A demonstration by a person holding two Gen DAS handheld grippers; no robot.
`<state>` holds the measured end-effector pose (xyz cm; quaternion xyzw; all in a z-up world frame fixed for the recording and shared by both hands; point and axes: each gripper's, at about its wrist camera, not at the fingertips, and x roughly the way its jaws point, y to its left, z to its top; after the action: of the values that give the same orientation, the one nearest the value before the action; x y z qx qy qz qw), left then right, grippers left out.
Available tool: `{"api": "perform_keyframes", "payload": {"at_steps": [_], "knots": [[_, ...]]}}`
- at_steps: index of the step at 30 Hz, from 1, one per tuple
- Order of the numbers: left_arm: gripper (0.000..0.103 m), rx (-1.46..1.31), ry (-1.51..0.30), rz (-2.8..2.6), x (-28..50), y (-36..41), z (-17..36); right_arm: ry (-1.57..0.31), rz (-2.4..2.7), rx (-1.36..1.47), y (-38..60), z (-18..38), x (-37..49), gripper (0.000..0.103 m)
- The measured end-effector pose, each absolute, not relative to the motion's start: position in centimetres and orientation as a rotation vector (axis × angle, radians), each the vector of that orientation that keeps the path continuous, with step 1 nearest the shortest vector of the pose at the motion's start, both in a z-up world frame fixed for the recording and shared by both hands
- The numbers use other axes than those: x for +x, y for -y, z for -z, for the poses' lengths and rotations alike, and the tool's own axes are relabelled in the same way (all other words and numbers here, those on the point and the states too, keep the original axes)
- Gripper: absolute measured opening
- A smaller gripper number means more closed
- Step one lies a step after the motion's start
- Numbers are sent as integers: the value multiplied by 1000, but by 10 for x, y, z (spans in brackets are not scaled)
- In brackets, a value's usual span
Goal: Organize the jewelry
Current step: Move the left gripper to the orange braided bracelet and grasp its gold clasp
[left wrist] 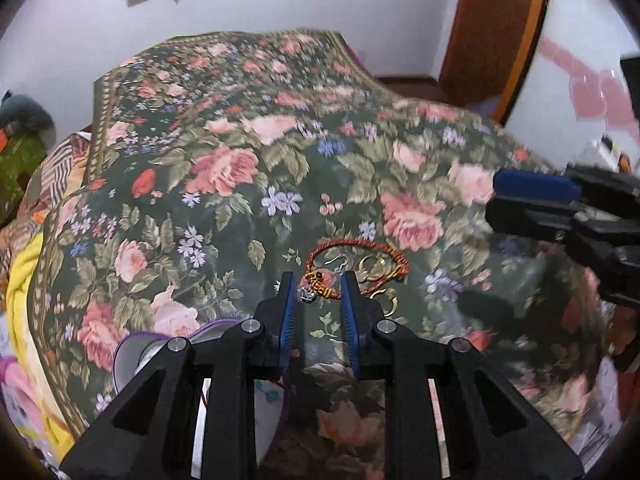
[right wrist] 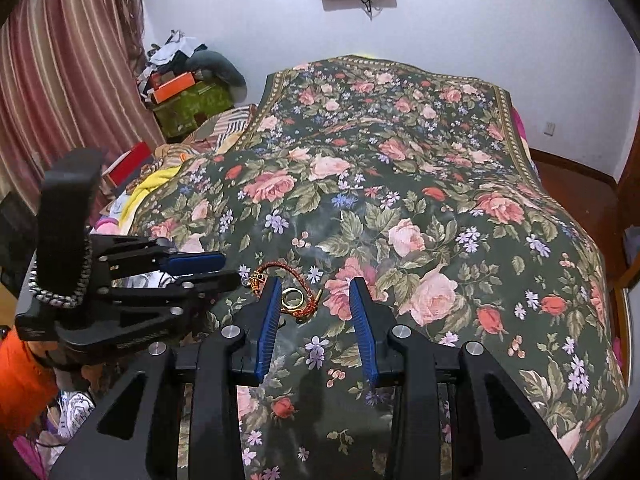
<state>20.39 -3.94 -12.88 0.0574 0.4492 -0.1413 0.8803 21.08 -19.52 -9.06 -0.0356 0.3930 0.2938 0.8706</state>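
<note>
A red and gold braided bracelet [left wrist: 356, 254] lies on the floral bedspread [left wrist: 240, 152] just past my left gripper's tips. Gold rings [left wrist: 374, 268] lie inside and beside its loop. A small silver sparkling piece [left wrist: 308, 294] sits by the left pad; I cannot tell whether it rests on the cloth. My left gripper [left wrist: 318, 298] is open, and cloth shows through the narrow gap. In the right wrist view, the bracelet [right wrist: 280, 270] and a gold ring [right wrist: 292, 297] lie by the left pad of my open right gripper [right wrist: 316, 304]. The left gripper [right wrist: 226, 269] reaches in from the left.
A round container with a purple rim [left wrist: 132, 354] sits under my left gripper at the bed's near left. The right gripper [left wrist: 494, 198] comes in from the right. Boxes and clothes [right wrist: 184, 92] are piled by the curtain [right wrist: 68, 80]. An orange sleeve [right wrist: 24, 376] shows at the left.
</note>
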Motion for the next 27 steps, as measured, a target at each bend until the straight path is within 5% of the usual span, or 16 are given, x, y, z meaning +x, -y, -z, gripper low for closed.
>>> {"api": "perform_keyframes", "payload": {"at_steps": [22,27], "knots": [[21,332,-1087,384,240,52,154,-915,-617,-88,192,109,229,32],[8,317,-1083,389,245,50,157,-928,-607,-88,194,112,231,32]]}}
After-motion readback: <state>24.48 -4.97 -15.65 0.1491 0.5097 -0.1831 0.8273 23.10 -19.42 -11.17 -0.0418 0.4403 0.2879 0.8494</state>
